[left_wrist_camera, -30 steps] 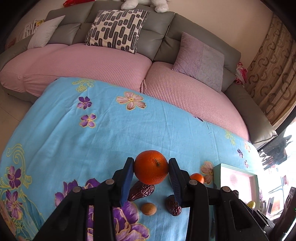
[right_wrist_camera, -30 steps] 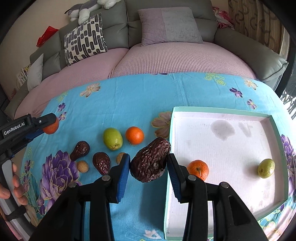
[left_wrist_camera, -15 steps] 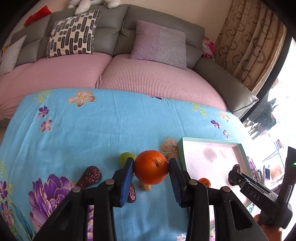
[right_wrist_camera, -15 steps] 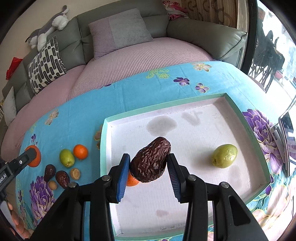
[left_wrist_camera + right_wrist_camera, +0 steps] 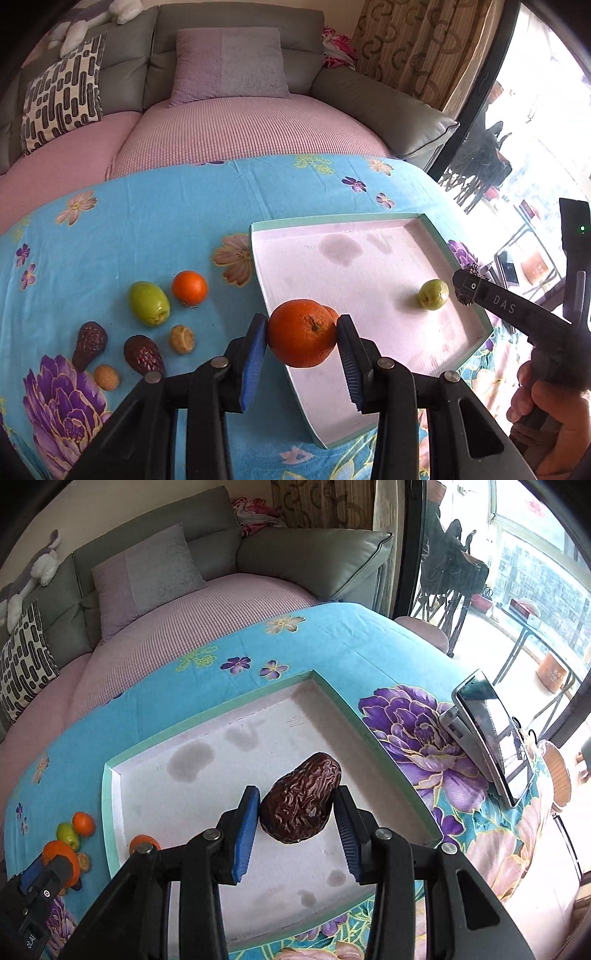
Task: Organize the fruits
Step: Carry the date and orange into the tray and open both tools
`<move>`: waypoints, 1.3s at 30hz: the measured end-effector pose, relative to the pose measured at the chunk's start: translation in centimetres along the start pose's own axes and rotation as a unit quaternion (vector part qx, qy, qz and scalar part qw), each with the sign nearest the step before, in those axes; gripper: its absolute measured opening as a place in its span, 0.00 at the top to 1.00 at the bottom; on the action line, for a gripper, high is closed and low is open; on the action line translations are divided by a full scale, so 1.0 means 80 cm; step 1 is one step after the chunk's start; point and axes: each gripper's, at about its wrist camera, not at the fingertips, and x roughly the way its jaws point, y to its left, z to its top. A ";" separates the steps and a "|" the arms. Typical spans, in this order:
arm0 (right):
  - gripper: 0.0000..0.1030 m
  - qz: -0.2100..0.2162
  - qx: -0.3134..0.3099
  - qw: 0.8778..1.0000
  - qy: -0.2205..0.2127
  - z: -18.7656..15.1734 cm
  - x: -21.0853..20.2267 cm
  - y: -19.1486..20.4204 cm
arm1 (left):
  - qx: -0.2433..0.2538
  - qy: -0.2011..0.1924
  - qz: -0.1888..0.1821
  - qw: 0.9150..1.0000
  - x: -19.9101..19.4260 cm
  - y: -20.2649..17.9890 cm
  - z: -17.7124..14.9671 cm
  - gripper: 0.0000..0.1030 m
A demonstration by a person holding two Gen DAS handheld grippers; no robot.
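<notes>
Sofa (image 5: 229, 122): grey, with a pink knitted cover on the seat, behind the table; it carries a lilac cushion (image 5: 231, 62) and a black-and-white patterned cushion (image 5: 61, 96).
Tablecloth (image 5: 147, 221): turquoise with purple and pink flowers, covering the whole table.
Tray (image 5: 369, 236): shallow, white inside with a mint-green rim, on the right part of the cloth; grey stains mark its floor near the far edge.
Phone (image 5: 491, 734): propped on a stand at the right side of the table, beside the tray.
Left gripper (image 5: 302, 338): both blue pads press on a large orange (image 5: 301, 334), pinched at its sides and held above the tray's near-left edge.
Right gripper (image 5: 295, 806): jaws clamp a wrinkled dark brown date (image 5: 299, 805) and hold it over the tray floor, toward the right rim.
Person's hand (image 5: 546, 417): seen from the left wrist view at the lower right, wrapped around the right gripper's handle.
Fruit in the tray: 1 small green fruit (image 5: 433, 293) near the right rim; 1 small orange (image 5: 142, 843) close to the left rim, mostly hidden behind the held orange in the left wrist view.
Fruit on the cloth, left of the tray: 1 green fruit (image 5: 149, 303) just beside 1 mandarin (image 5: 189, 288); nearer the camera, 2 dark dates (image 5: 89, 341), a pale tan fruit (image 5: 182, 338) and a smaller tan one (image 5: 106, 377), close together but apart.
</notes>
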 end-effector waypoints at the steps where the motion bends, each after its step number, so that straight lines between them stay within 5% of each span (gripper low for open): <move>1: 0.58 0.005 0.001 1.000 0.002 0.000 0.001 0.000 | 0.007 0.005 -0.001 1.000 0.004 -0.005 -0.002 0.61; 11: 0.58 0.049 -0.005 0.998 0.034 -0.006 0.022 0.011 | 0.052 0.056 -0.006 0.997 0.040 -0.041 -0.021 0.60; 39: 0.58 0.012 -0.044 0.994 0.095 -0.034 0.061 0.010 | 0.078 0.100 0.019 0.992 0.077 -0.050 -0.040 0.60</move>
